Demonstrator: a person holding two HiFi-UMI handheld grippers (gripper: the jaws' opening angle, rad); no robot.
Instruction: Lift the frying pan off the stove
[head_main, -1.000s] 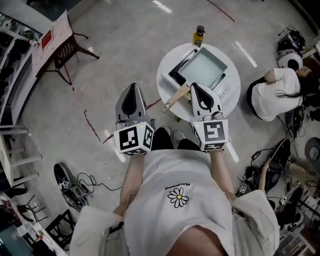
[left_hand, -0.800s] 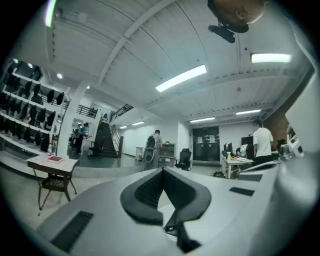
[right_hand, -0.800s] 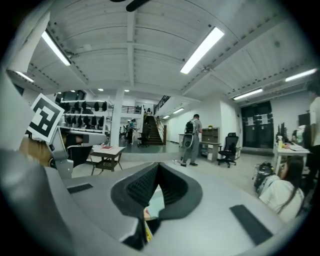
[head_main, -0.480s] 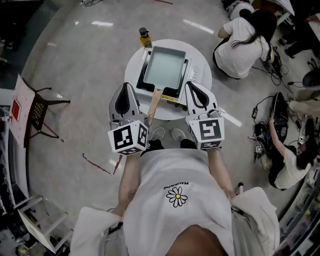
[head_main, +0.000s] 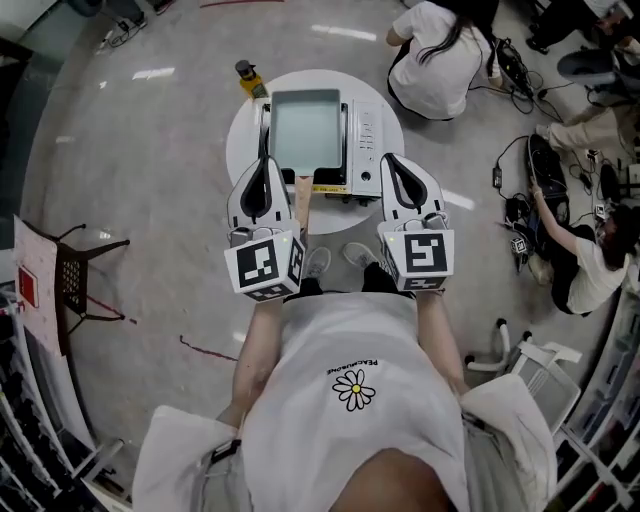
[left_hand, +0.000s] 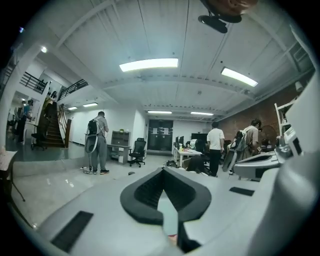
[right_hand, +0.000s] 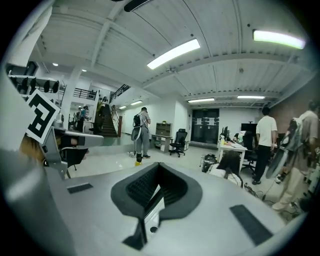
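A rectangular frying pan (head_main: 305, 122) with a pale inside sits on a portable stove (head_main: 362, 140) on a round white table (head_main: 240, 140) in the head view. Its wooden handle (head_main: 301, 205) points back toward me. My left gripper (head_main: 265, 163) hangs just left of the handle, over the table's near edge. My right gripper (head_main: 391, 160) hangs to the handle's right, by the stove's front corner. Both are shut and hold nothing. Neither touches the pan. The left gripper (left_hand: 162, 170) and right gripper (right_hand: 159, 165) views look out level across the room, with no pan in them.
A yellow bottle (head_main: 247, 78) with a dark cap stands at the table's far left edge. A person in white (head_main: 440, 50) sits on the floor behind the table, another (head_main: 590, 270) at the right among cables. A chair (head_main: 75, 275) stands far left.
The head view has swung, so the table now lies straight ahead with the pan handle pointing at me. Both grippers now flank the handle, closer to the table.
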